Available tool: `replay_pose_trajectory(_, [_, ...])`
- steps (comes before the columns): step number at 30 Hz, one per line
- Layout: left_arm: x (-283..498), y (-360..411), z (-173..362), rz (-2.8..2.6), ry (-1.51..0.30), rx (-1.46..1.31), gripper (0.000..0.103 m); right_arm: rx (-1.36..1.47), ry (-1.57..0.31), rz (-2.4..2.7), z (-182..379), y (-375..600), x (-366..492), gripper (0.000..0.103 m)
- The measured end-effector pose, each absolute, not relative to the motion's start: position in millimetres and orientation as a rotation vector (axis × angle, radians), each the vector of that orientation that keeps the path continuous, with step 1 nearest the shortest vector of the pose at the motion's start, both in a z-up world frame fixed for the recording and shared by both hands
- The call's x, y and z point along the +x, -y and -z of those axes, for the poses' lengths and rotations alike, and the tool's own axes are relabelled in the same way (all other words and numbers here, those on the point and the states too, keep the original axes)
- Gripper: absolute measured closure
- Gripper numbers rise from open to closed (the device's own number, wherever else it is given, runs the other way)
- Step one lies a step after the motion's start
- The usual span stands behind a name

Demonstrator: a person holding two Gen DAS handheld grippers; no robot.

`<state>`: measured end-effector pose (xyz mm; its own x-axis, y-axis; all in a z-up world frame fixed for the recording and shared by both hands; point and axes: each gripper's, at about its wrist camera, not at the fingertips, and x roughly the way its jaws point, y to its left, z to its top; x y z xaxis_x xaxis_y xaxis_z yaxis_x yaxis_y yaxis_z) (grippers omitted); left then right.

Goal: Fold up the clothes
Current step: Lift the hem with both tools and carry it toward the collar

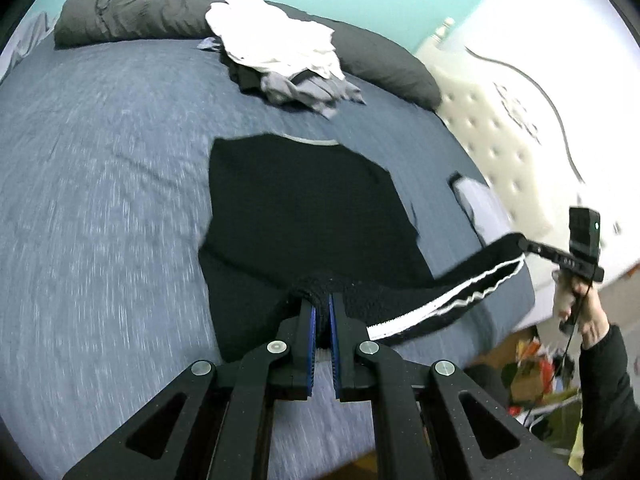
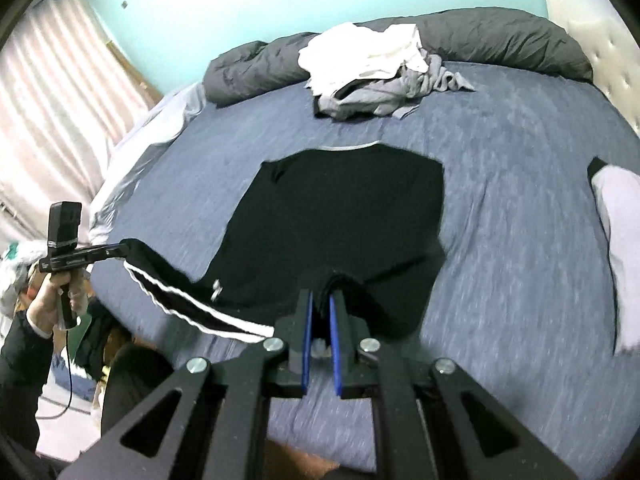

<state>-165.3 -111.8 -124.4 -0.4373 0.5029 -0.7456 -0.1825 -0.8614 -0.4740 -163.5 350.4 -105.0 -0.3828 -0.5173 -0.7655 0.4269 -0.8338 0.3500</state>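
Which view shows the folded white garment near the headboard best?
The right wrist view: the folded white garment lies largely whole on the blue bedspread, though the frame edge clips it. The left wrist view catches only a blurred, smaller patch, partly behind the black garment.

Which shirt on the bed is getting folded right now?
Look at the big blue bed. Its far side has a crumpled white-and-grey clothes pile. Nearer, spread flat, lies the black shirt; only it has a white-striped hem, lifted by both grippers.

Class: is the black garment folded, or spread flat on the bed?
Partly spread: the garment lies flat on the bed, with its near hem lifted by both tongs.
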Motion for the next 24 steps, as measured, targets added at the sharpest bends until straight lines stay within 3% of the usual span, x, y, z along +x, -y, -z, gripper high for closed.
replay_pose_trajectory(13, [-347.8,132.7,179.3,-2.324,0.592,-1.445,0.097,1.372,0.165,2.28,145.9,-332.8,-345.9,0.096])
replay_pose_trajectory(24, [-449.0,145.5,239.0,-2.333,0.66,-1.515,0.097,1.451,0.219,2.315,200.5,-322.4,-461.2,0.096])
